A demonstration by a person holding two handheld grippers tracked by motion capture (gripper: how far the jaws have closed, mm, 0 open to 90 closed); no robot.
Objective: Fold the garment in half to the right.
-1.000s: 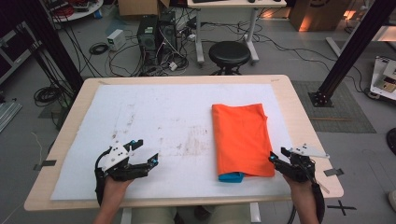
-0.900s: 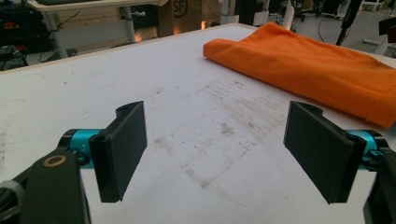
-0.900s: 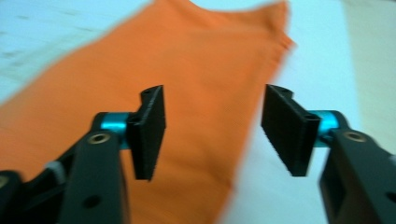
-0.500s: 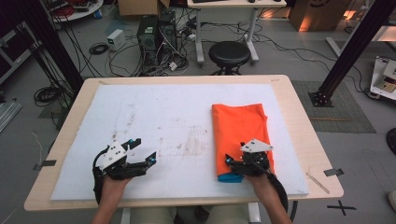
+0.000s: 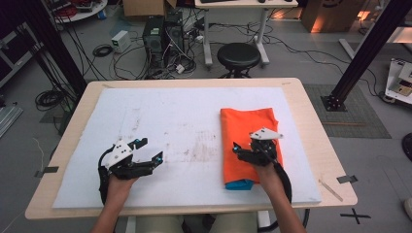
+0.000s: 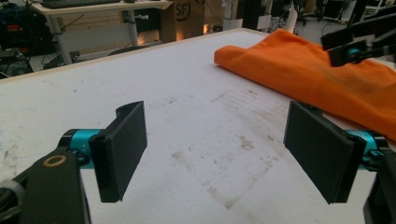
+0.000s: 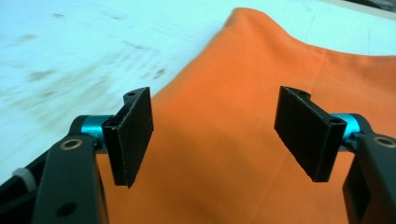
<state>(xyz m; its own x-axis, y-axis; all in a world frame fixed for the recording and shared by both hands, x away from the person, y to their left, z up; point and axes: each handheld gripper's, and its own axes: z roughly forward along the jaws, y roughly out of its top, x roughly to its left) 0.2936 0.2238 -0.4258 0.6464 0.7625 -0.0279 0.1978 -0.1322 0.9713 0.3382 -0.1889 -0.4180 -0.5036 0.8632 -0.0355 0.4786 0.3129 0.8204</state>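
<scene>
text: "SF" | on: brown cardboard box (image 6: 186, 10) behind the worktop, left gripper view | colour: dark letters | other readable text: none

A mat (image 5: 184, 126) covers most of the table (image 5: 311, 116). A folded cloth (image 5: 248, 131) lies on the mat's right half, running from mid-depth toward the near edge. The right gripper (image 5: 238, 149) sits over the cloth's near part, well apart from the left gripper (image 5: 151, 151), which is over the mat by its near left corner. Behind the table's far edge stands a stool (image 5: 238, 54).
</scene>
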